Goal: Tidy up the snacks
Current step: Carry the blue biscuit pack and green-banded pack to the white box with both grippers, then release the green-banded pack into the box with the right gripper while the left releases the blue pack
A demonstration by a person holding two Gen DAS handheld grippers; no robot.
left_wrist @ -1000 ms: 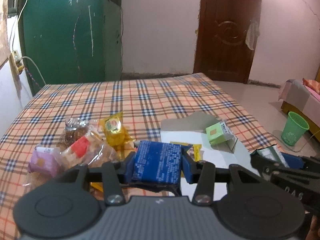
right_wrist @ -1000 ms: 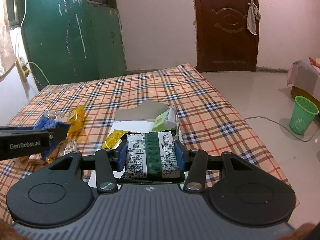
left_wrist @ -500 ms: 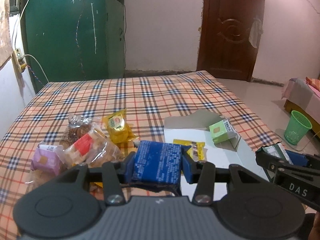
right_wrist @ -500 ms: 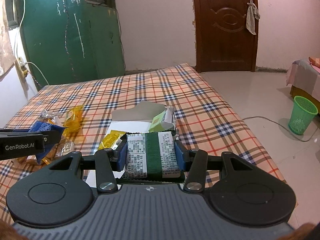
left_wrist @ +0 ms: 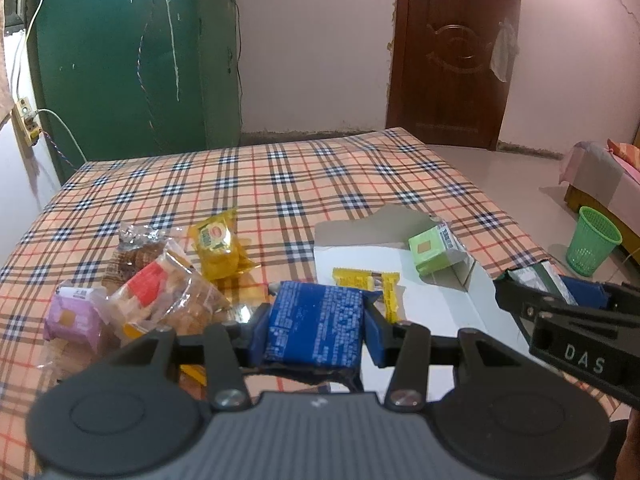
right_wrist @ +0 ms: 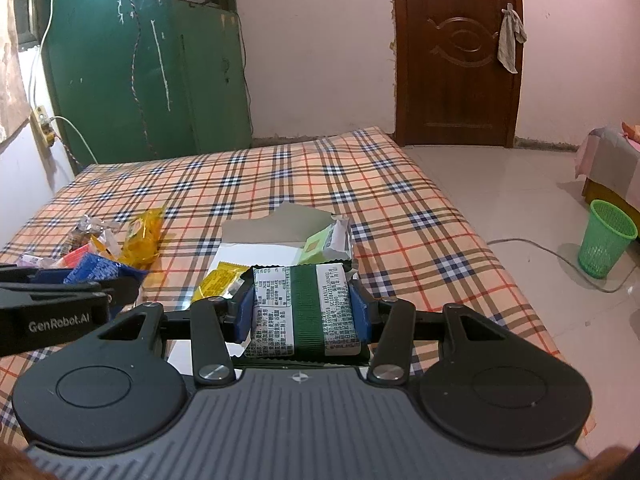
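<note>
**Both tongs loaded over the plaid bed**

Nearest in the left wrist view, the left tongs pinch a blue pack between their blue pads, print side up. At 9 o'clock of it lie a clear biscuit bag and a purple pack, touching each other on the bed. Just past the blue pack, at 1 o'clock, a small yellow sachet lies on the floor of the white box, which sits opened flat on the plaid cover. A yellow pouch rests at 11 o'clock, beside a brown-filled clear wrapper. Further on, a green carton leans in the box's far right corner.

Similarly, in the right wrist view the right tongs clamp a green-striped pack, held above the near edge of the box, label facing up. Off the bed at 3 o'clock a green bin stands on the tiled floor. Farthest back is a brown door.
</note>
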